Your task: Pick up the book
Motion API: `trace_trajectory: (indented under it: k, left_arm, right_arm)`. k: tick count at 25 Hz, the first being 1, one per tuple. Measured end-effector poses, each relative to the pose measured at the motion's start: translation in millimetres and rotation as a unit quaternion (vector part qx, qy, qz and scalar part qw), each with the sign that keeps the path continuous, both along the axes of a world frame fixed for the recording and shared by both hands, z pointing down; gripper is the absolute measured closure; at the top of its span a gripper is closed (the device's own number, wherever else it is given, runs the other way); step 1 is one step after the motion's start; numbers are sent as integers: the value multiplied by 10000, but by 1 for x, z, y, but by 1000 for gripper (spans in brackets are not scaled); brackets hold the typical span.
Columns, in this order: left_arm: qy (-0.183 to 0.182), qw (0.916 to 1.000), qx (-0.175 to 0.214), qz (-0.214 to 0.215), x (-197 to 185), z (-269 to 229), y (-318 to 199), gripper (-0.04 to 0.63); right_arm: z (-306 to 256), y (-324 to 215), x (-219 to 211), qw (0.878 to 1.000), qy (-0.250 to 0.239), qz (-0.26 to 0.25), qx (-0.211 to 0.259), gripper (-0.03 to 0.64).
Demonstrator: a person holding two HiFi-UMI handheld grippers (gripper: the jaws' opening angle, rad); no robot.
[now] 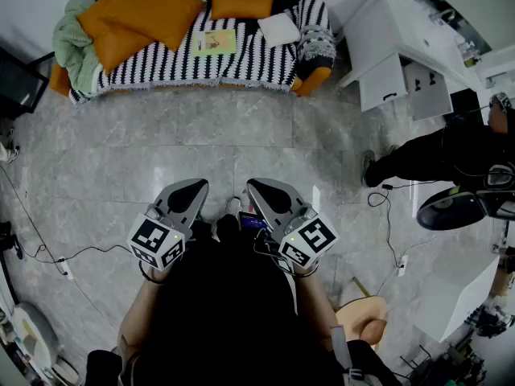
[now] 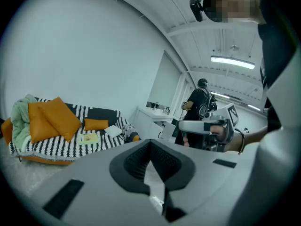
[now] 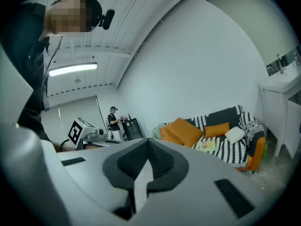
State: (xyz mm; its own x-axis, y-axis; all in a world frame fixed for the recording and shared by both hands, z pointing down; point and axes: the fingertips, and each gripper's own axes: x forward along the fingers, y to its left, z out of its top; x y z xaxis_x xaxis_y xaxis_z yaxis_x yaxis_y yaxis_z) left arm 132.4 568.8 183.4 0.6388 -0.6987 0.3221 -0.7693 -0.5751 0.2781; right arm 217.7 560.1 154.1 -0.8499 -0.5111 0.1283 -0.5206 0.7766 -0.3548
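Book (image 1: 215, 42): it lies flat on the far sofa, well apart from both tongs, and nothing touches it.
Step in hand: the approach, as I judge it; the person stands in the middle of the room and no reach has begun.
Left tongs (image 1: 191, 191): held low in front of the body, pressed together, nothing between them.
Right tongs (image 1: 261, 190): beside the left ones, also pressed together and empty, pointing about level toward the sofa.
Floor (image 1: 161, 147): grey tiles, a wide bare stretch between the tongs and the sofa; a thin cable runs along the left side.
Sofa (image 1: 249, 67): covered by a black and white striped blanket, standing against the wall.
Place of the book: on the seat, between the big orange cushions (image 1: 141, 10) and the white pillow (image 1: 279, 29), in front of a small orange cushion.
Other person (image 1: 434, 155): at the right side, away from the path to the sofa.
Next move, my judgement: walk to the sofa, spread one pair of tongs, bring it low over the seat, and close on an edge of the book. The soft blanket may give way, so one tip probably has to slide under the cover first.
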Motion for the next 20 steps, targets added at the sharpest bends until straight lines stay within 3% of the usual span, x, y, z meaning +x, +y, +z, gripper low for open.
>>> trace_trajectory:
  k: [11, 20]
  left_arm:
    - [-16, 10000, -11, -24, 9, -3, 1, 583]
    - [63, 9994, -193, -296, -7, 2, 14, 583]
  right_arm:
    - [3, -3, 22, 9987, -389, 168, -297, 601]
    - [12, 4, 14, 9970, -516, -48, -574, 601]
